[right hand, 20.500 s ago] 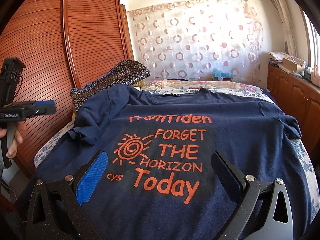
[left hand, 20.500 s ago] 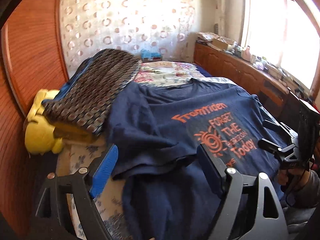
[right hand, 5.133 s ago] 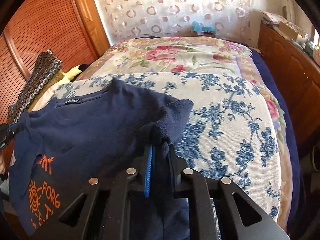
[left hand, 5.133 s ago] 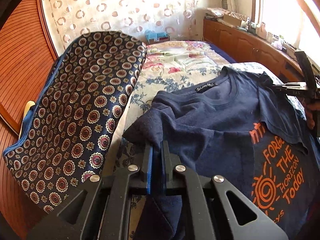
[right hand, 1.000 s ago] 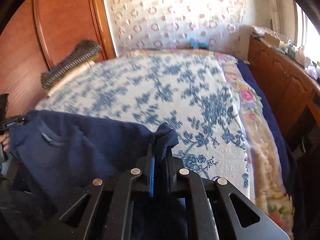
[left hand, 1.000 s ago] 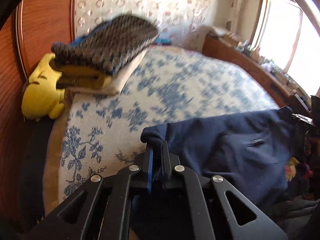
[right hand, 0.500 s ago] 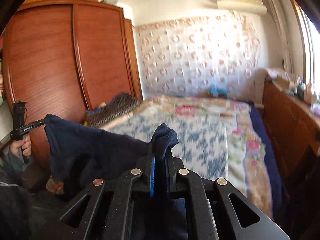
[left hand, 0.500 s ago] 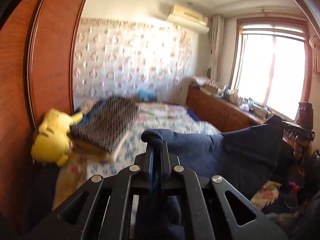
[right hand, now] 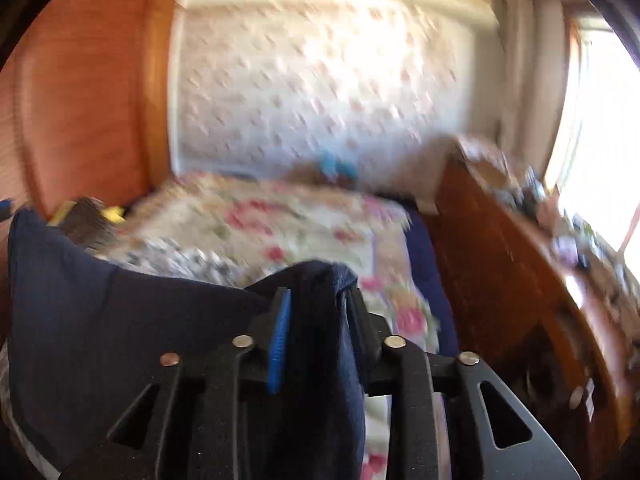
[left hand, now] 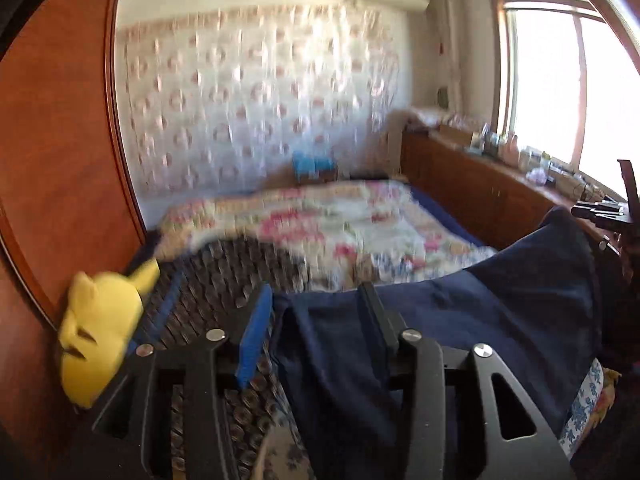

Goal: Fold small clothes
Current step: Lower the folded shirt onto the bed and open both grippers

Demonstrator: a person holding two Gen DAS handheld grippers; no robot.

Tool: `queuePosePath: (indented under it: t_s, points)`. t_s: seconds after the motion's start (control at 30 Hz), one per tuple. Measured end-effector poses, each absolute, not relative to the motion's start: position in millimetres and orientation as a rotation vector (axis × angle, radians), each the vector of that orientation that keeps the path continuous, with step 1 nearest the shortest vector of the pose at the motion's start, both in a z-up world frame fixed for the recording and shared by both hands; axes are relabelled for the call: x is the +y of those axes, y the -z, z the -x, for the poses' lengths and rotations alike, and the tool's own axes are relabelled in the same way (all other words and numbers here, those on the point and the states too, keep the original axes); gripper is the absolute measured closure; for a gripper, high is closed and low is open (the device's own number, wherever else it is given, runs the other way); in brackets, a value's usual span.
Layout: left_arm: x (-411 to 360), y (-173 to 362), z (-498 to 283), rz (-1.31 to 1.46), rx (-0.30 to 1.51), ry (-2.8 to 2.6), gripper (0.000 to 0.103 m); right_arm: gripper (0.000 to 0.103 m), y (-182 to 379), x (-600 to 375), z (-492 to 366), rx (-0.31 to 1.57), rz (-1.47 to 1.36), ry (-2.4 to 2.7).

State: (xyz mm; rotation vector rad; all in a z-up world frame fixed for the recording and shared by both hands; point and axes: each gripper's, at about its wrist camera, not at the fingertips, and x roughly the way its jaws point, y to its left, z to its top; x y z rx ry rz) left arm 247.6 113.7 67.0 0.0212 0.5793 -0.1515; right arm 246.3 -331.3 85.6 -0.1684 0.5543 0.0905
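Navy shirt hangs between each opening gripper's parted fingers.

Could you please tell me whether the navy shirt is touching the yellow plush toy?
Apart: the left wrist view shows patterned fabric between the navy shirt and yellow plush toy.

Navy blue shirt; yellow plush toy. Bedspread cream with pink flowers; curtain white with pinkish rings; wardrobe reddish-brown.
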Motion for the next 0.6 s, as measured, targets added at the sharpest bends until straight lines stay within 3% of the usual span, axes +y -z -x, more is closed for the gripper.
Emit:
queuePosePath:
  t_s: [0.07, 0.13, 0.27, 0.6]
  points:
    - [111.8, -35.0, -245.8, 0.003, 0.626, 0.188, 0.037, 0.072, -43.3, -346.4, -265.5, 0.644, 0.075, -0.084]
    - [106.7, -9.4, -237.6, -0.010, 0.667, 0.218, 0.029, 0.072, -11.0, -354.1, -268.7, 0.687, 0.038, -0.093]
    - [89.9, 14.5, -217.6, -0.023, 0.717, 0.233, 0.026, 0.072, 26.4, -361.8, -274.2, 0.739, 0.068, -0.132]
    - [63.9, 41.4, -180.1, -0.003, 0.751, 0.255, 0.026, 0.059, 58.3, -382.5, -252.3, 0.727, -0.040, -0.300]
